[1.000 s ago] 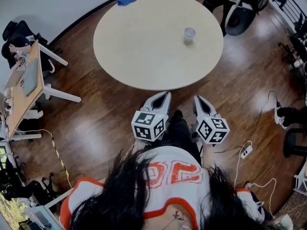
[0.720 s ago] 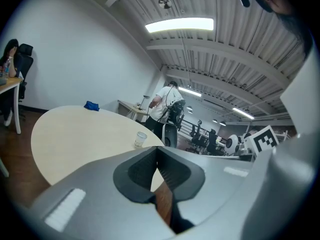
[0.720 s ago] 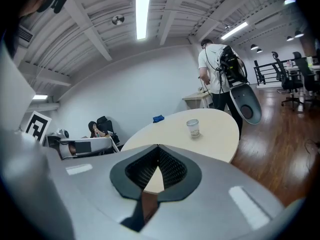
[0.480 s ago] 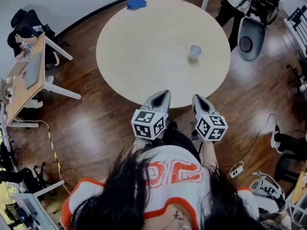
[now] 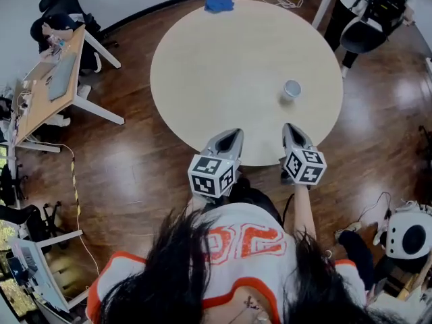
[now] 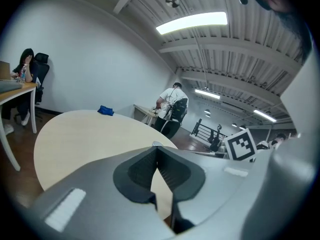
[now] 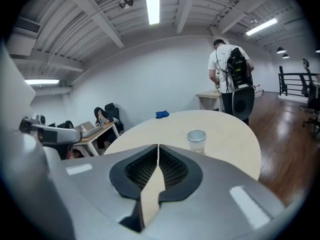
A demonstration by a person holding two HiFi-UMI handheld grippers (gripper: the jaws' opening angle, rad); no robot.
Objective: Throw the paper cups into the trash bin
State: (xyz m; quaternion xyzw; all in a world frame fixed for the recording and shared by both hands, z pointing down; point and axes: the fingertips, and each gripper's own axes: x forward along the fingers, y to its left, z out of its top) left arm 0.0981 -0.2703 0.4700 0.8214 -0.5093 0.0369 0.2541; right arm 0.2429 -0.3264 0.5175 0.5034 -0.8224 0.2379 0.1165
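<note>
Grey-shelled, the left gripper [image 5: 233,134] hangs over the near edge of the round table [image 5: 223,59]. Its jaws are closed together on nothing, and it appears to be idle. The right gripper [image 5: 291,127], jaws likewise together and empty, points at the paper cup [image 5: 291,89], which stands upright on the tabletop just ahead. Judged step: approach. The jaws must open before grasping.

One white paper cup [image 5: 291,88] ahead of the right gripper [image 5: 291,129]. One crumpled blue cloth [image 5: 219,4] (farther off), one round beige table [image 5: 223,79].
</note>
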